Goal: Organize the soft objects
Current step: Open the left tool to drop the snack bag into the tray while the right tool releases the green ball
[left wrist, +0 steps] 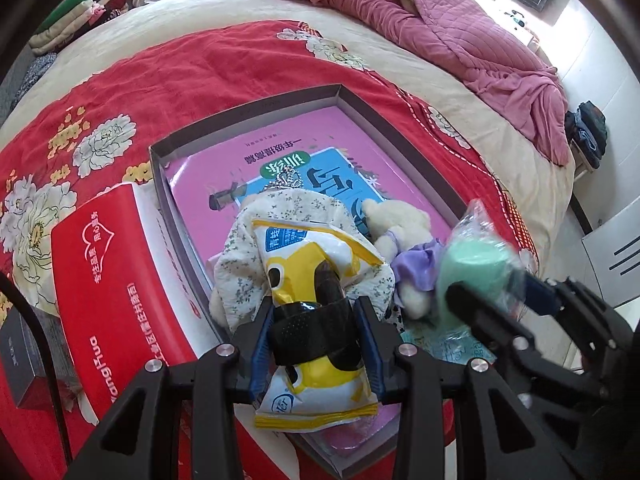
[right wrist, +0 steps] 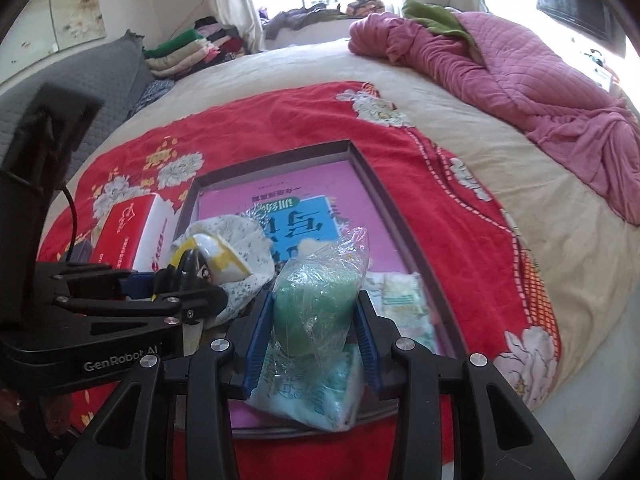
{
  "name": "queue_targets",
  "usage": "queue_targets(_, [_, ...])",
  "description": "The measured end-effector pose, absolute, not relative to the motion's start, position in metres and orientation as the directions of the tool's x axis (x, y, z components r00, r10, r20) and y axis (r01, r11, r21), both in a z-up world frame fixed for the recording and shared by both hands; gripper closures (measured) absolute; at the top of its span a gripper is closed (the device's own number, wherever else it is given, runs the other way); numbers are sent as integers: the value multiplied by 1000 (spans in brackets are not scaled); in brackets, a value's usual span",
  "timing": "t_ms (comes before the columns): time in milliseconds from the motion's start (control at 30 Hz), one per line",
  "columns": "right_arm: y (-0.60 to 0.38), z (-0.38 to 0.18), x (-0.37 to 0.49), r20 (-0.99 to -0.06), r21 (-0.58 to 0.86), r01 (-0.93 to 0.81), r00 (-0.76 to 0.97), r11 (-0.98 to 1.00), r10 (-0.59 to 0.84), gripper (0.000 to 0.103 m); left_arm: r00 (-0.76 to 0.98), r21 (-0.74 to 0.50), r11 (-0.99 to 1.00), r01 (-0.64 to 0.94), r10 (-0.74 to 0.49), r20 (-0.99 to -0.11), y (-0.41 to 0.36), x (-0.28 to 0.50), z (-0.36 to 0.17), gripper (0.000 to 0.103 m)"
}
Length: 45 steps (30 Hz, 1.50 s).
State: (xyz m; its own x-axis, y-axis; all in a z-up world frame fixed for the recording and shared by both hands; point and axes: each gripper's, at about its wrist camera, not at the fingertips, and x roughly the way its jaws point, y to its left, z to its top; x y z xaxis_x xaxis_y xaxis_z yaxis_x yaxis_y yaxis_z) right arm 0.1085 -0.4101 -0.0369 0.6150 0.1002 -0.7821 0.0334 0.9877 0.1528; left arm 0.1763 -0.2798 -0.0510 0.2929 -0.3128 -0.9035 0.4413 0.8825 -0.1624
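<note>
We had left gripper [left wrist: 316,320] fingers clamped on yellow-white crinkly plastic packet [left wrist: 308,276], right gripper [right wrist: 314,320] fingers pinching clear bag with green soft roll [right wrist: 316,292], both over shallow grey cardboard tray [left wrist: 160,184]. Risks we judged: slick film slipping; packet landing on floral-dressed plush doll [left wrist: 296,216].

Two grippers: the left gripper [left wrist: 318,320] pinches one yellow-and-white snack packet [left wrist: 316,280], and beside it the right gripper [right wrist: 316,320] clamps one clear bag with a green roll inside [right wrist: 320,300]. Ahead of both claws lies one shallow grey tray [left wrist: 240,116] holding one pink book [right wrist: 280,188]. Just beyond the left claw's tips sit two soft toys, one in floral cloth [left wrist: 296,208], one cream plush with a purple ribbon [left wrist: 400,220]. Left of that claw stands one red box [left wrist: 116,264].
</note>
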Motion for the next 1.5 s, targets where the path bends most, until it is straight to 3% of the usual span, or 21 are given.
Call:
queue_targets(733, [-414, -47, 113, -784, 219, 39, 602, 975, 152, 58, 291, -149, 877, 457, -306, -907, -281, 176, -52, 62])
queue_targets(967, [-421, -39, 107, -758, 290, 47, 621, 956, 200, 49, 287, -145, 873, 465, -304, -908, -281, 175, -52, 62])
queue_targets(1167, [-424, -30, 101, -749, 287, 64, 637, 956, 182, 48, 289, -135, 870, 475, -299, -909, -283, 173, -51, 62])
queue_targets(1300, [-429, -25, 96, -739, 289, 83, 652, 954, 167, 48, 293, -138, 868, 478, -305, -906, -282, 171, -49, 51])
queue_targets(1500, [-438, -20, 91, -739, 286, 117, 658, 951, 141, 44, 306, -130, 860, 494, -312, -900, -282, 167, -43, 50])
